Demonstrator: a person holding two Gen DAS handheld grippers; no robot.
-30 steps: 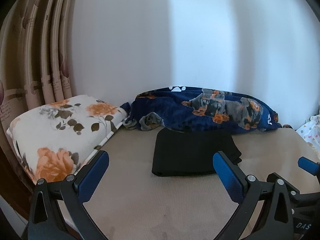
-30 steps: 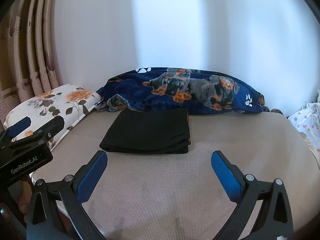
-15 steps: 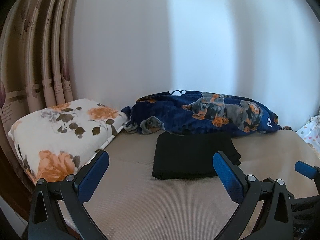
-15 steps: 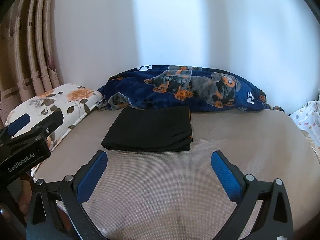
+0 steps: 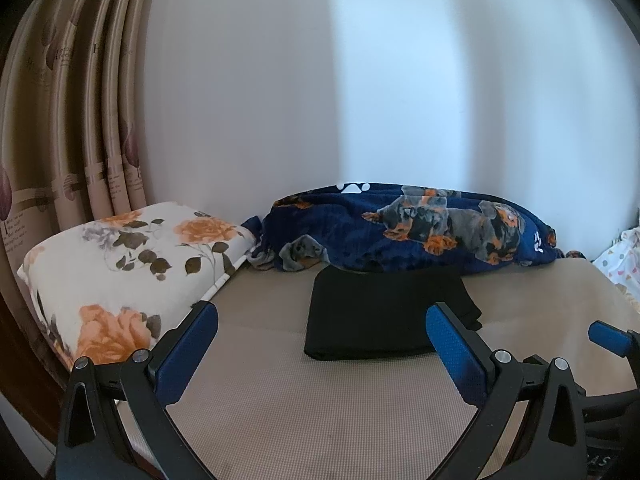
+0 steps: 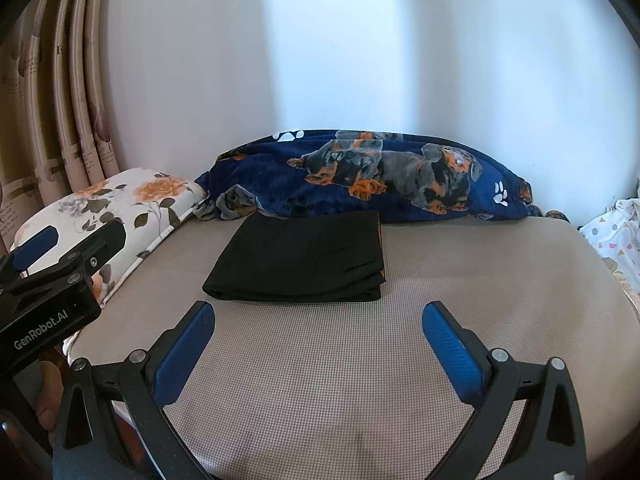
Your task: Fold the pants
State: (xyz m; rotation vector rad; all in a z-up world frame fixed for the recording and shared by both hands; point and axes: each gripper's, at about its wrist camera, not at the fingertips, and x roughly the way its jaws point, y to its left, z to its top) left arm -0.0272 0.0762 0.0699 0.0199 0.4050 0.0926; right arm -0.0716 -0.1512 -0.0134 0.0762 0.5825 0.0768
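Black pants (image 5: 384, 312) (image 6: 304, 258) lie folded into a flat rectangle on the beige bed surface (image 6: 460, 280), close to the far blanket. My left gripper (image 5: 322, 350) is open and empty, held back from the near edge of the pants. My right gripper (image 6: 318, 346) is also open and empty, a short way in front of the pants. Neither gripper touches the cloth. The body of the left gripper (image 6: 48, 292) shows at the left of the right wrist view.
A navy dog-print blanket (image 5: 404, 228) (image 6: 372, 178) lies bunched along the wall behind the pants. A floral pillow (image 5: 124, 268) (image 6: 120, 208) sits at the left by the curtain (image 5: 68, 120). A dotted white cloth (image 6: 616, 236) lies at the right edge.
Both grippers have drawn back and tilted up slightly, so the pants sit lower and a bit farther in both views. The pants have not moved.
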